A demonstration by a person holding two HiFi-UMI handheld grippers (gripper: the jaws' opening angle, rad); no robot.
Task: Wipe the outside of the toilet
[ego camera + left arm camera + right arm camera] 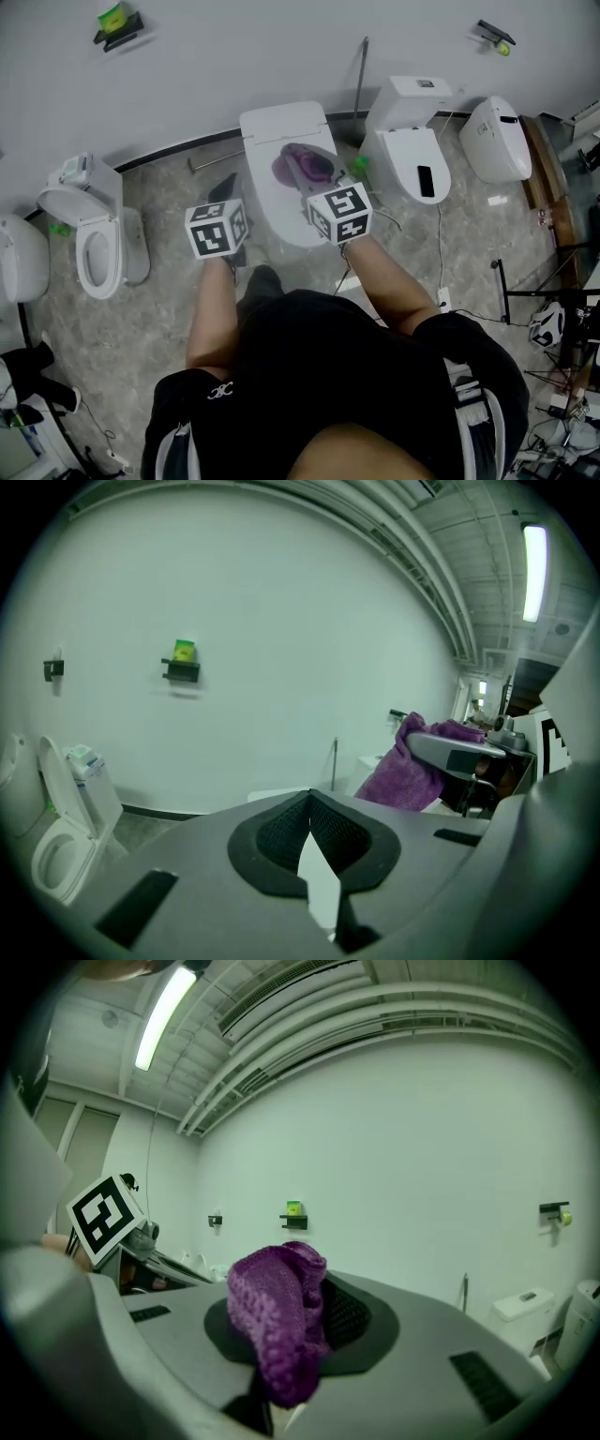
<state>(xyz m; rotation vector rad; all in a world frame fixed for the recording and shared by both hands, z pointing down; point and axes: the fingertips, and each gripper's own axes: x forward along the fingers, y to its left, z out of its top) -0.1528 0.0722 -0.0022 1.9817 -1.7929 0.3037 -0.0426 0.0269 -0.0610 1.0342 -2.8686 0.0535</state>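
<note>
Here, the open-seated toilet [94, 246] at the frame's left stands well apart. The left gripper [309, 841] has its fingers closed together on nothing, beside the middle toilet [281, 127], whose lid is down. The purple cloth [274, 1321] is pinched in the fingers of the right gripper [314, 1326], over that lid. It looks soft, light and floppy, so a bunched hold should suit; the glazed shell is likely hard and slick. Floor lies open on either side, though a third toilet [410, 150] crowds the right flank.
</note>
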